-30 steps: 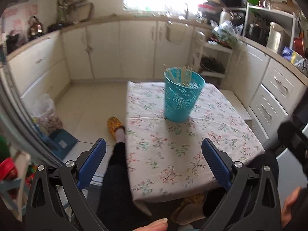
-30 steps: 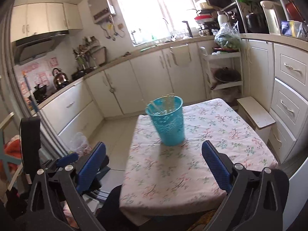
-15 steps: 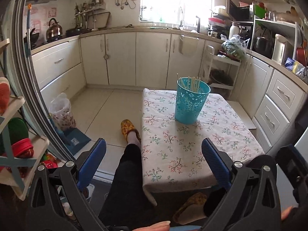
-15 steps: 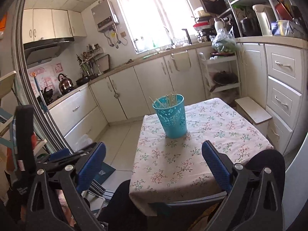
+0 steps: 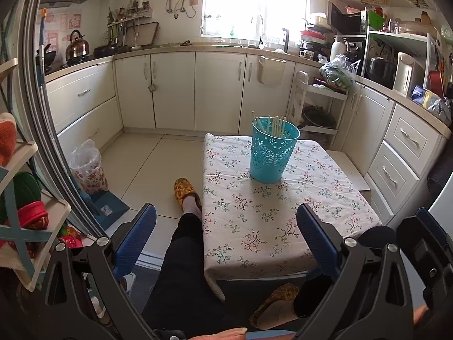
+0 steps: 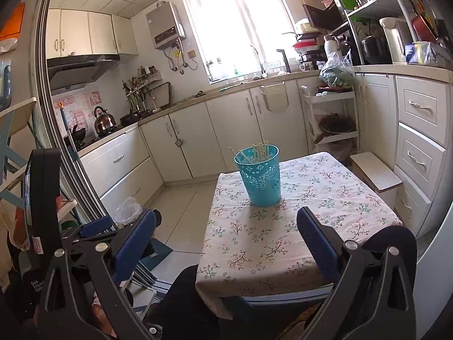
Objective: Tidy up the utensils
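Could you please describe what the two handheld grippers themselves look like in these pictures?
Both the left gripper and the right gripper have black, angular frames with triangular cut-outs and silver screws. Their fingers carry blue ribbed pads. No cables show.

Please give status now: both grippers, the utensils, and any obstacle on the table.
Left gripper open, empty. Right gripper open, empty. Chopsticks upright in teal basket on table. Nothing in the way.
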The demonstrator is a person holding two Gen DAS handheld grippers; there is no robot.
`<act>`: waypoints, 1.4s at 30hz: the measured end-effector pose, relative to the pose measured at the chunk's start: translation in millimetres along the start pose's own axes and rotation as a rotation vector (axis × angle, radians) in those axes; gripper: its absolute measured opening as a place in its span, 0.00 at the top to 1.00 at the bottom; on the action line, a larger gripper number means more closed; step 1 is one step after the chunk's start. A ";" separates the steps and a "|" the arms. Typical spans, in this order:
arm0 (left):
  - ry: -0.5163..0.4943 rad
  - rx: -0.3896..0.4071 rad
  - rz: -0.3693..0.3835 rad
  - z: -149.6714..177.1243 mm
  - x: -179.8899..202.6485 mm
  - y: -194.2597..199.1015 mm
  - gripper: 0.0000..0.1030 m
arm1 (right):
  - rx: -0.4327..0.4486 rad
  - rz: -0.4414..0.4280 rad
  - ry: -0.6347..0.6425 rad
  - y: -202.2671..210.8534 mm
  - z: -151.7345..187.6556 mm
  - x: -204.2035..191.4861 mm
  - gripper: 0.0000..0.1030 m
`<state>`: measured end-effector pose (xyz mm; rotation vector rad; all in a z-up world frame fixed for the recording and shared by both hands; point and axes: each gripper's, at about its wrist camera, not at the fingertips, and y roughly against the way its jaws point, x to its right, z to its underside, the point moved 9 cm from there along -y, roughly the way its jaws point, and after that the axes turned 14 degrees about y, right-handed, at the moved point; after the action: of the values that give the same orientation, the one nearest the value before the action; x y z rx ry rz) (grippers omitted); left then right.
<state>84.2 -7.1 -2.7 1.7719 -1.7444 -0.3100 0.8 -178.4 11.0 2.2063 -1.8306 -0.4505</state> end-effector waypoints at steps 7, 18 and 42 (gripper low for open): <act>0.013 0.014 -0.005 -0.7 -3.6 1.6 0.07 | -0.010 0.004 0.010 -2.5 2.2 -2.1 0.07; 0.020 0.006 -0.017 -3.4 -6.8 -6.7 0.07 | -0.010 0.006 0.023 -7.0 -1.0 -6.7 0.07; 0.032 -0.031 -0.055 -9.6 -19.0 -51.6 0.07 | -0.053 -0.001 0.010 -44.0 2.3 -3.1 0.07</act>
<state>129.9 10.1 -29.8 1.7953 -1.6616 -0.3285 39.4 -167.1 -7.2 2.1710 -1.7911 -0.4814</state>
